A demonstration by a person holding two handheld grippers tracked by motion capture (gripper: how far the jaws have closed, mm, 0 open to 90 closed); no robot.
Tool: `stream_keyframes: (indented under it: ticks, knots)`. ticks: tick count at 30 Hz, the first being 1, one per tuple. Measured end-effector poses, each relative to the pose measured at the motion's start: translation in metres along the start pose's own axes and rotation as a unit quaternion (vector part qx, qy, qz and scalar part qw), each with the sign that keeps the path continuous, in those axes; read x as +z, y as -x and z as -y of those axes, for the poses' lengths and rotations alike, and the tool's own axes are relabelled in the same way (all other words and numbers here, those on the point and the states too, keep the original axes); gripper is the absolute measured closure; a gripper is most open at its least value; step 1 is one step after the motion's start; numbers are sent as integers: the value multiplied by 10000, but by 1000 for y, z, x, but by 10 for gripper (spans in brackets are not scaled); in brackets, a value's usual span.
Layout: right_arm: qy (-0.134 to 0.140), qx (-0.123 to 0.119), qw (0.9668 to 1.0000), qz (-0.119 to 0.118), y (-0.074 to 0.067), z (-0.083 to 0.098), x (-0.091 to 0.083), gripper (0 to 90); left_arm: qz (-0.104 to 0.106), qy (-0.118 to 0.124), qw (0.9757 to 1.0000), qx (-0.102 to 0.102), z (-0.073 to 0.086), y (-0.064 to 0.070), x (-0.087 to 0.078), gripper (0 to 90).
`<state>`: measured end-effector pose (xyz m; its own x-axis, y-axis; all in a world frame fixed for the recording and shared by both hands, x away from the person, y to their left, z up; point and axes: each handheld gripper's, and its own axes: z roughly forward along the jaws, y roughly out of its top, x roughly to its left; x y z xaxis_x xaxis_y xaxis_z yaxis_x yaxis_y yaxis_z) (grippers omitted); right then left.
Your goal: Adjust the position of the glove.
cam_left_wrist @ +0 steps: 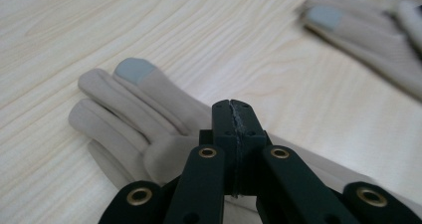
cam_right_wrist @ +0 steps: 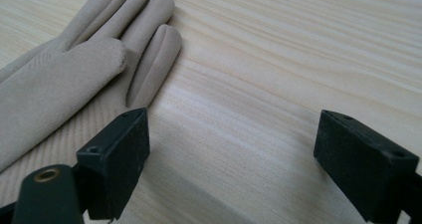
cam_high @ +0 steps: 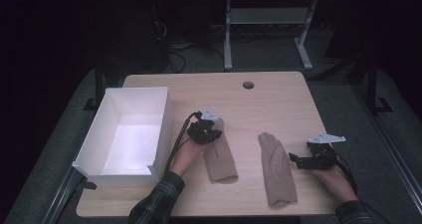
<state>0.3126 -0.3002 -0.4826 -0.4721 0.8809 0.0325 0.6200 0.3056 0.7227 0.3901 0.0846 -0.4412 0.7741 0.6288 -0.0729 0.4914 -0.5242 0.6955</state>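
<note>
Gloves are lying flat on the bench, two of them, beige and soft-looking, each with a grey pad on one fingertip. Left claw [cam_left_wrist: 234, 107] is sitting pressed fully together with nothing between its jaws, poised just over the left glove [cam_high: 219, 154], which is resting just right of the white box [cam_high: 130, 132]. Right claw [cam_right_wrist: 231, 159] is standing wide apart and empty, low over bare wood just beside the right glove [cam_high: 276, 167], which is lying farther right of the box, well apart from its mate. The bench [cam_high: 278, 104] is showing pale, straight-grained wood with a round cable hole [cam_high: 248, 85] beyond the gloves. The box is looking like thin, smooth card, open-topped and rectangular. Around the bench, grey carpet and dim surroundings are showing.
</note>
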Motion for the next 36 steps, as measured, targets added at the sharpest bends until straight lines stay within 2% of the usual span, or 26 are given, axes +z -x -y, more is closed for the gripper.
stream_keyframes:
  ticks: [1,5,7,11,20,24,28,29,33,36]
  knots:
    - [1,-10,10000,-2,0,0,0,140,15,1,10000,-43,0,-2,3,897]
    - [2,-15,10000,-8,0,0,0,140,-72,-85,9999,1,-2,-6,12,897]
    - [3,-13,10000,-6,0,0,0,140,-9,-159,9999,-60,-3,-10,21,898]
    - [0,-24,10000,-8,0,0,0,140,88,-233,9996,-91,-2,-9,25,898]
    - [-6,-45,10000,-24,0,0,0,140,326,-308,9990,90,4,13,26,898]
    - [-6,-49,10000,-29,0,0,0,140,514,-329,9978,263,6,30,26,898]
    - [-5,-51,10000,-31,0,0,0,140,595,-357,9969,370,6,40,26,898]
    - [-5,-52,10000,-32,0,0,0,140,636,-376,9962,459,6,45,27,898]
    - [-6,-50,10000,-32,0,0,0,140,711,-346,9959,433,5,47,27,897]
    - [-5,-51,10000,-32,0,0,0,140,747,-221,9962,387,2,46,18,896]
